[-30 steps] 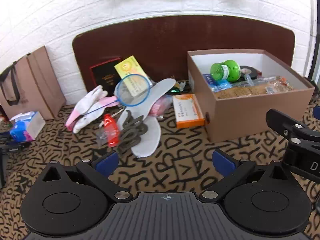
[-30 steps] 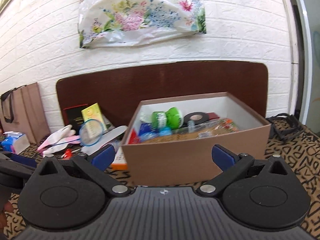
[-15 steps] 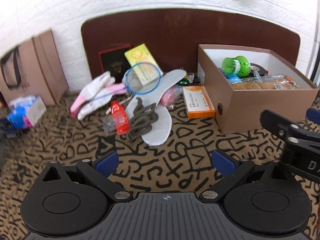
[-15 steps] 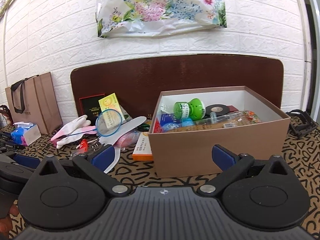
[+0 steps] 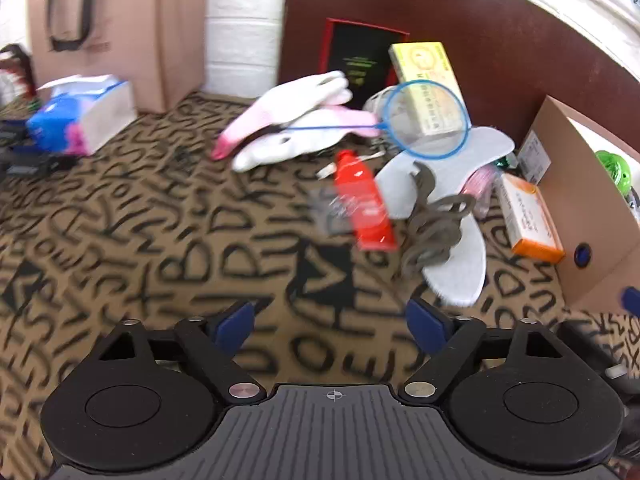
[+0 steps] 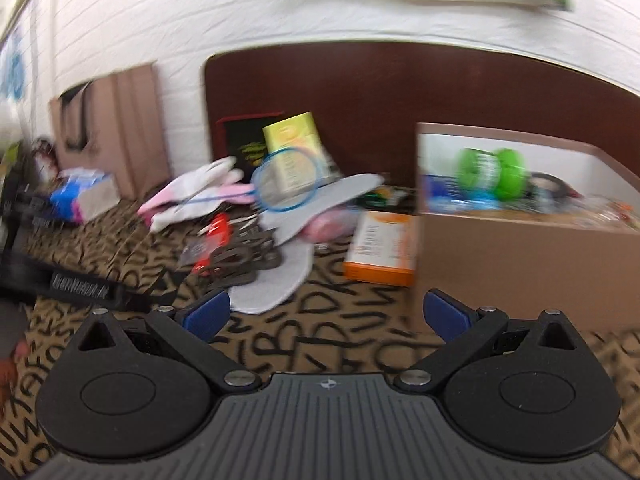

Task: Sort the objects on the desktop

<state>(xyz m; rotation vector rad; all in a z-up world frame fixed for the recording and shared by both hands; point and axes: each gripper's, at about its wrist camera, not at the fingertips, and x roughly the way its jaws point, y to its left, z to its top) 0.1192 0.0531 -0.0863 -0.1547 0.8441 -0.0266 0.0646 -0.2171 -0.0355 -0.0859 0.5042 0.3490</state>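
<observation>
A pile of loose objects lies on the patterned cloth: a red tube, grey insoles, a blue-rimmed net, white and pink gloves, a yellow box and an orange box. The pile also shows in the right wrist view, with the red tube and orange box. The brown box holds a green item and other things. My left gripper is open and empty, short of the red tube. My right gripper is open and empty, in front of the insoles.
A brown paper bag leans on the wall at the left, with a blue and white tissue pack before it. A dark board stands behind the pile. The left gripper's arm crosses the right wrist view's left side.
Both grippers have swung left and closer to the pile. The brown box has slid toward the right of both views. Both grippers stay open.
</observation>
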